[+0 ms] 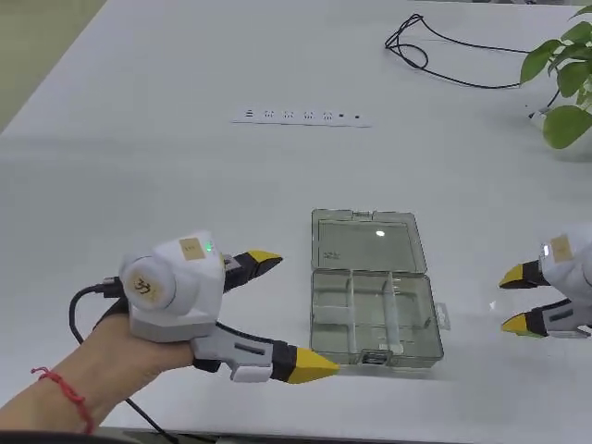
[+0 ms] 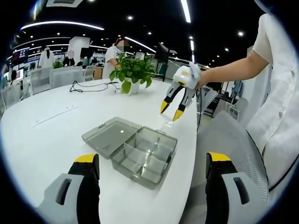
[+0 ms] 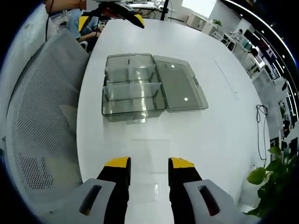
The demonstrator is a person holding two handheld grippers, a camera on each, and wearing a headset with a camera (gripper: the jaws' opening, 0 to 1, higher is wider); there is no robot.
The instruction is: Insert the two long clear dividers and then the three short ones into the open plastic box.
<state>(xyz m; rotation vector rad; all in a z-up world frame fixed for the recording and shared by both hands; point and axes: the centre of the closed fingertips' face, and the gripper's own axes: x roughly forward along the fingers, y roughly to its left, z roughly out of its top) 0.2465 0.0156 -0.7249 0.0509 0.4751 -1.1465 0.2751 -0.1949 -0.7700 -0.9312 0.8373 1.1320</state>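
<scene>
A clear divider [image 3: 150, 148] seems to lie flat on the tabletop [image 1: 185, 166] just ahead of the right tool [image 3: 149, 163]. It sits squarely in line with the gap between that tool's jaws. It is so faint that I cannot tell its long axis for sure, though it looks to run across the jaws, not along them.

Straight beyond it from that tool is the open plastic box [image 3: 134, 112], with its lid [image 3: 180, 86] folded out flat to the tool's right. Some clear walls already stand inside the tray, but I cannot count them.

So the loose piece lies between the right tool and the box, much nearer to the tool. The right tool's jaws are parted by a moderate gap and hold nothing.

The left tool [image 1: 305, 313] is on the far side of the box, pointing across it. Its jaws are spread wide and empty, and the lower tip is just beside the box's near corner.

By my judgement the right tool is the one placed for the pick. It would need to drop forward and down onto the flat piece, then carry it on in the same direction to the tray.
</scene>
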